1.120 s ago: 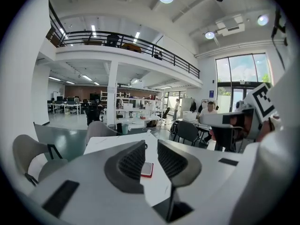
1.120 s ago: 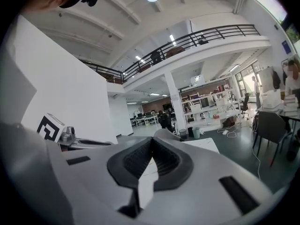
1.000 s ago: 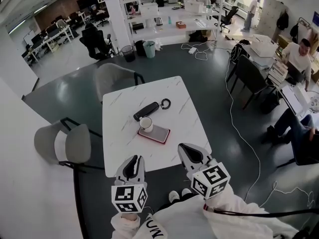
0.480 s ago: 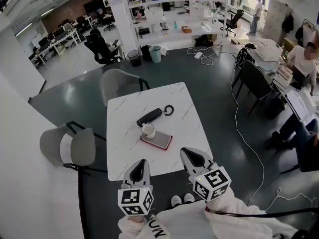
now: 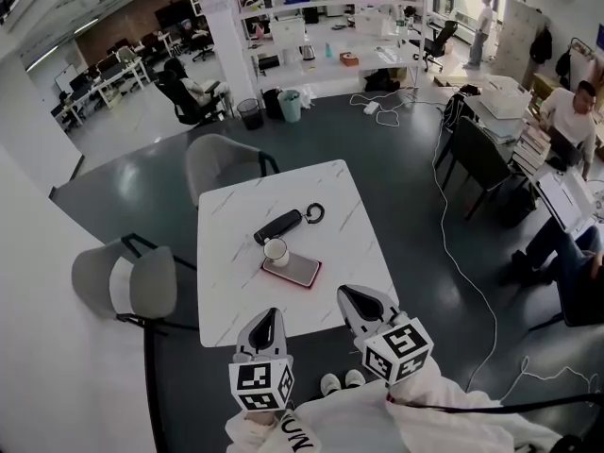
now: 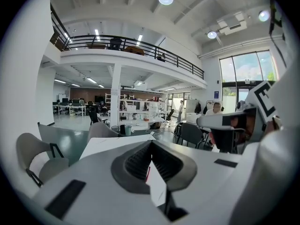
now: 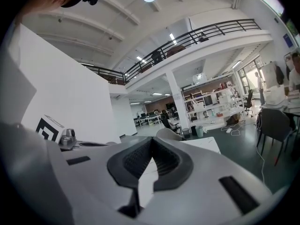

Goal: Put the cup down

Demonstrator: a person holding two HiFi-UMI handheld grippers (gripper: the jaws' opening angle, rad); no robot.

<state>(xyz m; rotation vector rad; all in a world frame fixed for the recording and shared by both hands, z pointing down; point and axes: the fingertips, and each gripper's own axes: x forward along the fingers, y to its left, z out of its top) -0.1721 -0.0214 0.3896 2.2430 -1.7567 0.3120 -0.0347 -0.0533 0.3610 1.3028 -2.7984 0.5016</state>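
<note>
Cup (image 5: 276, 250): white, upright, open end up, on the white marbled table (image 5: 236, 286), roughly mid-table. It sits at the far left corner of a flat red-edged slab (image 5: 296, 272). Cannot tell from here whether the cup rests on that corner or just against it. Nothing grips it.

Just beyond the cup lies a long black case (image 5: 278, 226), set at a slant, with a dark ring (image 5: 314, 213) at its right end. Case and cup are close; contact unclear.

Left gripper (image 5: 267, 317): held over the near edge of the table, pointing toward the cup and well apart from it. Its jaws have just been closing and now meet at the tips. Its own view shows nothing between the pads, only table top and a sliver of red edge through the gap lower down.

Right gripper (image 5: 354, 297): beside the left one, also at the near edge and apart from the cup. Jaws together at the tips, nothing between them.

Two grey chairs at the table: one at the far side (image 5: 219, 161), one at the left (image 5: 123, 281). A pale cable (image 5: 462, 262) trails across the dark floor to the right.
</note>
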